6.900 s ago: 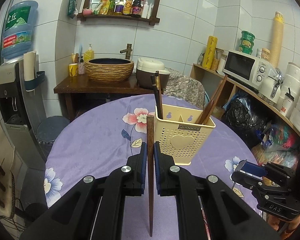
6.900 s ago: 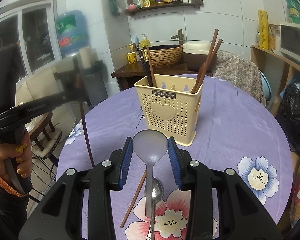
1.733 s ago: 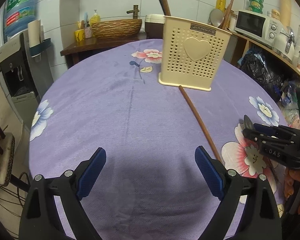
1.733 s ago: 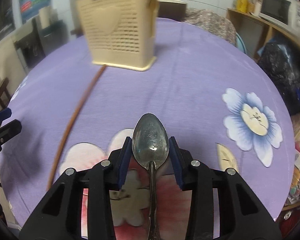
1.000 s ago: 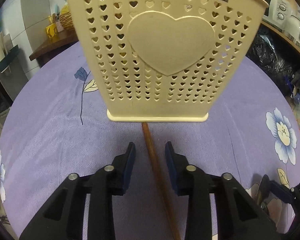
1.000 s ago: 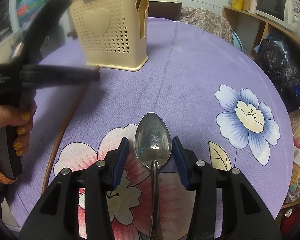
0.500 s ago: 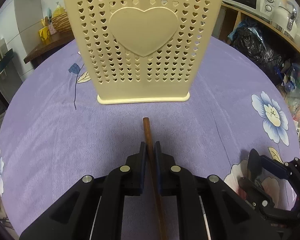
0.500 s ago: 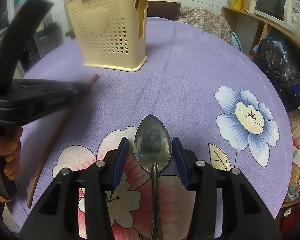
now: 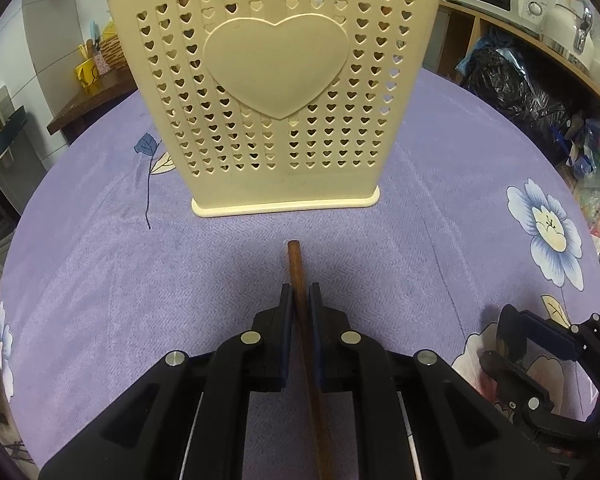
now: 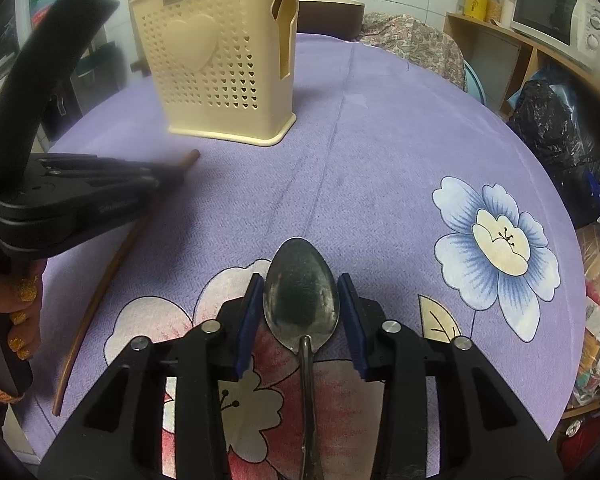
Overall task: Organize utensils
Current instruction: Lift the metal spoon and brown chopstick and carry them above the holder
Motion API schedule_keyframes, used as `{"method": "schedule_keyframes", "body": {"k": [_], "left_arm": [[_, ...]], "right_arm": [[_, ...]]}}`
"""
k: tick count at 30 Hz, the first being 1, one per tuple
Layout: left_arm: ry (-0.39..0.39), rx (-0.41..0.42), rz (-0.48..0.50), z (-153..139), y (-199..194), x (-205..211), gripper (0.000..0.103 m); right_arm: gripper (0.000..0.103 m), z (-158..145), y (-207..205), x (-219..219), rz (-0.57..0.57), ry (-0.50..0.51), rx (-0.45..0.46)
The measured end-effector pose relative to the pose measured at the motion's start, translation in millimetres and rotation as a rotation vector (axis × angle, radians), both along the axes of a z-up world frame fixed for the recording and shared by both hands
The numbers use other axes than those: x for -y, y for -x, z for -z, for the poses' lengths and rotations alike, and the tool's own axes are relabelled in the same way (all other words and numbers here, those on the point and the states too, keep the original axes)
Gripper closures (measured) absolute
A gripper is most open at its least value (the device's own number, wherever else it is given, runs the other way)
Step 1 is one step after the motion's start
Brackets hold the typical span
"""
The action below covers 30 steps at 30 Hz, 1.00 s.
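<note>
Two tongs of mine work over a round table [image 10: 400,152] under a purple flower-print cloth, with a white microwave [image 10: 548,12] on wooden shelving at two o'clock. My left gripper [image 9: 300,296] is clamped on the brown chopstick [image 9: 296,268], its tip just short of the cream utensil holder [image 9: 276,92] at twelve o'clock. Only the right wrist view shows the metal spoon [image 10: 300,300] lying between my right gripper [image 10: 300,292] pads, which have just been closing, and the holder's side slot.
</note>
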<state>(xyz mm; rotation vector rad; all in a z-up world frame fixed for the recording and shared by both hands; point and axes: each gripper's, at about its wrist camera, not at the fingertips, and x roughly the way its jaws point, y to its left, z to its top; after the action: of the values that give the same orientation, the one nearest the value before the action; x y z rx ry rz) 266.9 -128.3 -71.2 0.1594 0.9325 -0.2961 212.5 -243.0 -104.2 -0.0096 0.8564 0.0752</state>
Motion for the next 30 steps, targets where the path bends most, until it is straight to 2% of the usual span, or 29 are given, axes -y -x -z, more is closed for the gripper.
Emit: {"method": "schedule_keyframes", "body": {"k": [5, 10, 20, 23, 30], "left_arm": [[0.041, 0.024, -0.008, -9, 4, -11, 0.094], [0.118, 0.098, 0.002, -43, 21, -27, 0.095], [0.253, 0.303, -0.001, -130, 62, -70, 0.095], [0.276, 0.355, -0.002, -147, 72, -75, 0.095], [0.293, 0.399, -0.009, -158, 78, -76, 0.095]], "right_arm": [[0.065, -3, 2, 4, -0.003, -0.019, 0.013], [0.065, -18, 8, 13, -0.017, -0.114, 0.046], [0.065, -84, 36, 17, -0.080, -0.201, 0.188], [0.065, -100, 42, 17, -0.098, -0.219, 0.212], [0.065, -118, 46, 12, -0.118, -0.216, 0.255]]}}
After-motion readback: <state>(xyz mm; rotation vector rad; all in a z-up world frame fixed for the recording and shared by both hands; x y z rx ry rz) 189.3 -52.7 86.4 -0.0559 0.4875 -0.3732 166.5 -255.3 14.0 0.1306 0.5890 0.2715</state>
